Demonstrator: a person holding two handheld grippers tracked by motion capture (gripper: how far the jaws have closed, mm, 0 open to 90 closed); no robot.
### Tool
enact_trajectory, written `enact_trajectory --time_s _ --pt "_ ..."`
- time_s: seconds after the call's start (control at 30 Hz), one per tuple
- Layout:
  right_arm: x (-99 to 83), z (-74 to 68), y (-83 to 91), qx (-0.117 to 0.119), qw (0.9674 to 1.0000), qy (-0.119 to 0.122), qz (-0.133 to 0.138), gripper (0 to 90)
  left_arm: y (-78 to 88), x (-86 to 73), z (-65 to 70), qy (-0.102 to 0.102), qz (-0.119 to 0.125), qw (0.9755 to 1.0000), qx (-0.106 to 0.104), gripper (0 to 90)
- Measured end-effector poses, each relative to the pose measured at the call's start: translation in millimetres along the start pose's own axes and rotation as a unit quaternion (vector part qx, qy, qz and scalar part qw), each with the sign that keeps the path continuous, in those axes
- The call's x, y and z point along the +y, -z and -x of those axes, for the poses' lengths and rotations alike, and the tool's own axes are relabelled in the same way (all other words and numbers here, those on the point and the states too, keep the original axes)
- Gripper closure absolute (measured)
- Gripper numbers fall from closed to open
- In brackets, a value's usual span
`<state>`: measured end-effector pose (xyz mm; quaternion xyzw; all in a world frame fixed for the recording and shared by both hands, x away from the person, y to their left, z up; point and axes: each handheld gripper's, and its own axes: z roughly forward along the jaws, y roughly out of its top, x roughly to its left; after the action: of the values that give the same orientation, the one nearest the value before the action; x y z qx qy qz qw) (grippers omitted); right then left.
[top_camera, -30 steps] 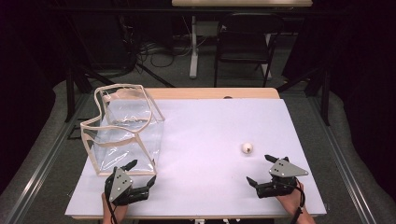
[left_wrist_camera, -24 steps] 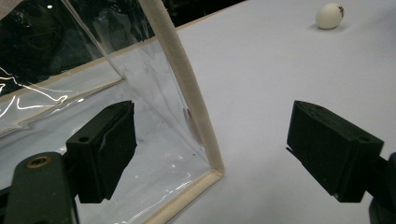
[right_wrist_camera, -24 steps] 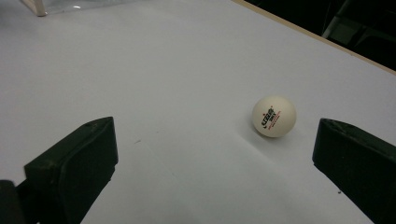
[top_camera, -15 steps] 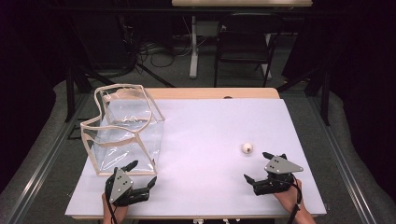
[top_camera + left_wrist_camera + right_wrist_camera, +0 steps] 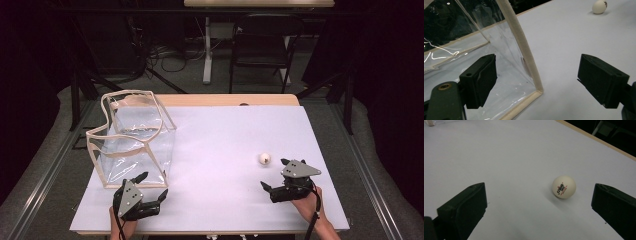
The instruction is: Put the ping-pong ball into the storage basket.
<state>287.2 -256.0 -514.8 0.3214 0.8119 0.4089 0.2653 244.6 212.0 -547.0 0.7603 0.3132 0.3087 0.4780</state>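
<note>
In the high view, the ping-pong ball (image 5: 264, 159) lies on the white counter (image 5: 225, 145), just beyond the right gripper (image 5: 274, 176); the left gripper (image 5: 152, 186) sits at the clear bag's (image 5: 134, 140) near corner. In the left gripper view, spread fingers (image 5: 480, 80) flank the bag's cream-trimmed corner edge. In the right gripper view, wide-spread fingers (image 5: 465, 207) frame the ball, untouched.

Dark room; black chair (image 5: 261, 40) behind white table (image 5: 225, 135); grey floor (image 5: 45, 165)
</note>
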Motion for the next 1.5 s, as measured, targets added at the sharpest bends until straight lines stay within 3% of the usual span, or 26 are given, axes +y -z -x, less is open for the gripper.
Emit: enact_trajectory --time_s 0.73,1.5 --pt "23.3 10.2 -17.8 0.009 0.9997 -0.004 -0.021 0.2 -0.2 -1.9 -3.3 0.001 -0.005 0.9999 0.01 16.0" --pt "39.4 26.5 -38.4 0.014 0.9988 -0.01 -0.046 0.2 -2.5 -1.1 -1.7 0.0 -0.002 1.0 0.004 16.0"
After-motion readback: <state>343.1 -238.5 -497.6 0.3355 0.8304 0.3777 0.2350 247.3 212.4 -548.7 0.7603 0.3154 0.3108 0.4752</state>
